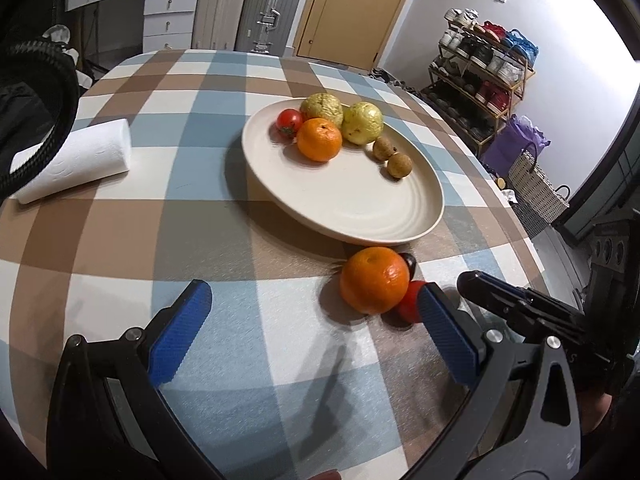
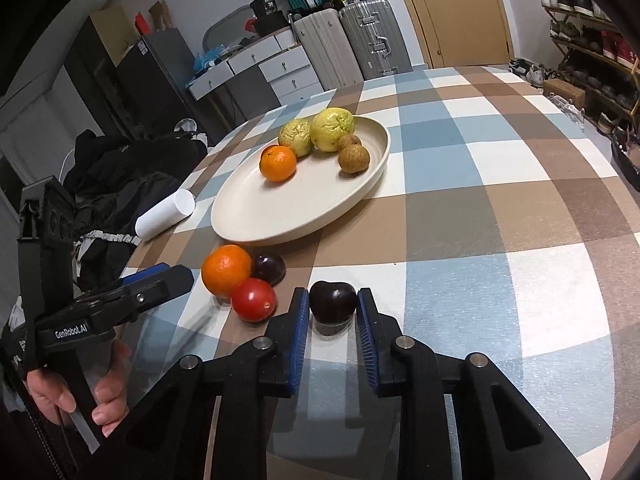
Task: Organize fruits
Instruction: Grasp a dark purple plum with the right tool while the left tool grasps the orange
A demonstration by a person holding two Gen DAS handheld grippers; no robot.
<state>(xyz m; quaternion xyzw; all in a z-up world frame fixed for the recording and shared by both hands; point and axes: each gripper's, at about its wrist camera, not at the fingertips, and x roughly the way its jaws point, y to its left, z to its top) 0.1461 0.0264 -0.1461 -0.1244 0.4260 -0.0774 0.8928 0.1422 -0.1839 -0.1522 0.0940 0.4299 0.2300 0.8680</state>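
Presently a dark plum (image 2: 333,302) is framed between the blue pads of the right gripper (image 2: 333,320), the jaws drawn narrow around it; whether both pads are pressed firmly on the skin cannot be told, as a thin gap seems to be left on each side. The plum is judged to rest on the checked tablecloth (image 2: 500,184), apart from the cream plate (image 2: 248,216), where 1 orange, 2 green guavas and 2 small brown fruits are already gathered. The left gripper (image 1: 316,320) is held wide open and empty, near the loose orange (image 1: 374,280). Just beside that orange 1 red tomato (image 2: 253,300) and a 2nd dark plum (image 2: 269,268) are clustered, all 3 touching or nearly so. Several slips can be foreseen. If the lift is begun before the pads are seated, the round, smooth plum could be squeezed out forward and rolled across the cloth. If too much force is applied, soft flesh could be bruised. A careless sweep of the left fingers could scatter the cluster toward the table edge.
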